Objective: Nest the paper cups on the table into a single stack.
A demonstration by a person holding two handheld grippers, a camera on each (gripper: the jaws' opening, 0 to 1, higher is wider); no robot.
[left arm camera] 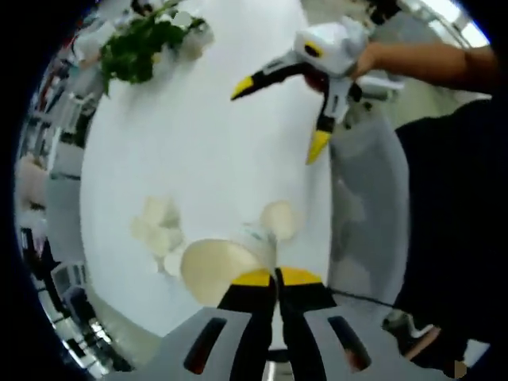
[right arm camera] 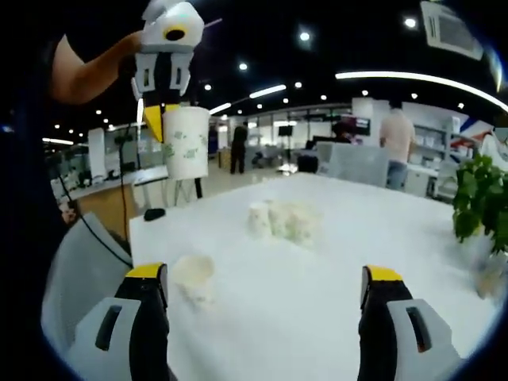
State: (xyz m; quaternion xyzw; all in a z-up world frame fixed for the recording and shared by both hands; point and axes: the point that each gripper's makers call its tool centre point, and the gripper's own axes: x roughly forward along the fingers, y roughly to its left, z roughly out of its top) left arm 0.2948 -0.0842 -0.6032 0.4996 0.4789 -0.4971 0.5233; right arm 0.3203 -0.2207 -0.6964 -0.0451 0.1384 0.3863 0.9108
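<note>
My left gripper point(left arm camera: 278, 275) is shut on the rim of a white paper cup point(left arm camera: 216, 271) with a green print, held high above the white table point(left arm camera: 206, 151). The right gripper view has that left gripper point(right arm camera: 163, 119) at the upper left, the held cup point(right arm camera: 186, 143) hanging upright from it. A cluster of several cups point(left arm camera: 159, 230) stands on the table, and a single cup point(left arm camera: 279, 218) stands apart nearer the edge. My right gripper point(right arm camera: 264, 275) is open and holds nothing, low over the table, facing the single cup point(right arm camera: 194, 278) and the cluster point(right arm camera: 282, 218). That right gripper point(left arm camera: 282, 117) also hangs open in a person's hand.
A green potted plant point(left arm camera: 143, 44) point(right arm camera: 480, 198) stands at the table's far end. A grey chair point(right arm camera: 83, 270) point(left arm camera: 365, 206) sits along the table's side by the person. People stand in the office background point(right arm camera: 397, 135).
</note>
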